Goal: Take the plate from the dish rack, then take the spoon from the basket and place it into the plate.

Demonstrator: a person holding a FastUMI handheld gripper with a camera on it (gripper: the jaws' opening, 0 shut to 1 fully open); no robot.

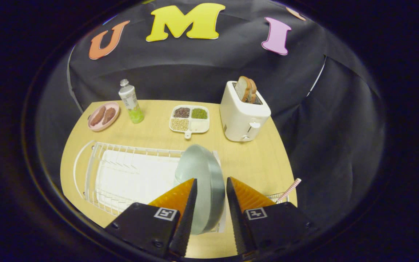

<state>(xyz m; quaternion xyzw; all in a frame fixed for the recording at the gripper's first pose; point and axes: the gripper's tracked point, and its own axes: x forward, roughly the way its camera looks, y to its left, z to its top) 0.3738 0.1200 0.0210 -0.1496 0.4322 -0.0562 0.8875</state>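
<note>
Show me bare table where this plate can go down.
With the tongs open astride the plate, bare wood lies between dish rack and toaster, and ahead of the rack before the divided tray. Crowded along the back: bottle, pink dish.

No readable writing on the objects.

We can see a label on the bottle (131, 102) at the back of the table (264, 163), but its print is too small to read. Each finger housing of the gripper (211, 203) carries a square black-and-white coded marker, without letters or numbers.
</note>
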